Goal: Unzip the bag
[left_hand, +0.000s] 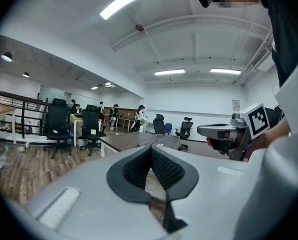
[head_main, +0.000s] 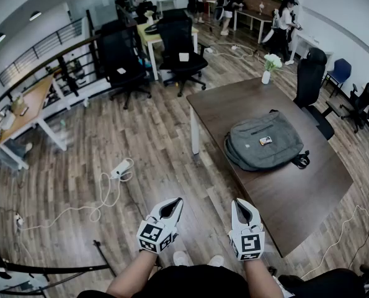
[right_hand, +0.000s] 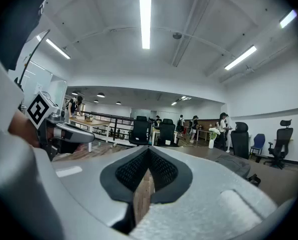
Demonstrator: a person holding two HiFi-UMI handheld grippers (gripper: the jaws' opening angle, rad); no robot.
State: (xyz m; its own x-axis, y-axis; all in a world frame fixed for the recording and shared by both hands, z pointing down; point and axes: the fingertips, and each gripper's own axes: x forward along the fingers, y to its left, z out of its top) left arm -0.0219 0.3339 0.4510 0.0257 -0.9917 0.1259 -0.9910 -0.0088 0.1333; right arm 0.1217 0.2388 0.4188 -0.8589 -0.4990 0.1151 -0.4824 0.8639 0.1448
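Observation:
A grey backpack (head_main: 263,141) lies flat on the dark brown table (head_main: 234,104), with a small label on its front and a black strap at its right end. Both grippers hang over the wooden floor, well short of the table's near edge. My left gripper (head_main: 177,202) is shut and holds nothing. My right gripper (head_main: 240,202) is also shut and empty, close to the table's near corner. The backpack (left_hand: 161,141) shows far off in the left gripper view, beyond the shut left gripper (left_hand: 151,149). In the right gripper view the backpack (right_hand: 234,162) lies to the right of the shut right gripper (right_hand: 149,150).
A white vase with flowers (head_main: 269,66) stands at the table's far corner. Black office chairs (head_main: 182,45) stand behind and to the right of the table. A power strip with a white cable (head_main: 119,168) lies on the floor to the left. People stand at the far end of the room.

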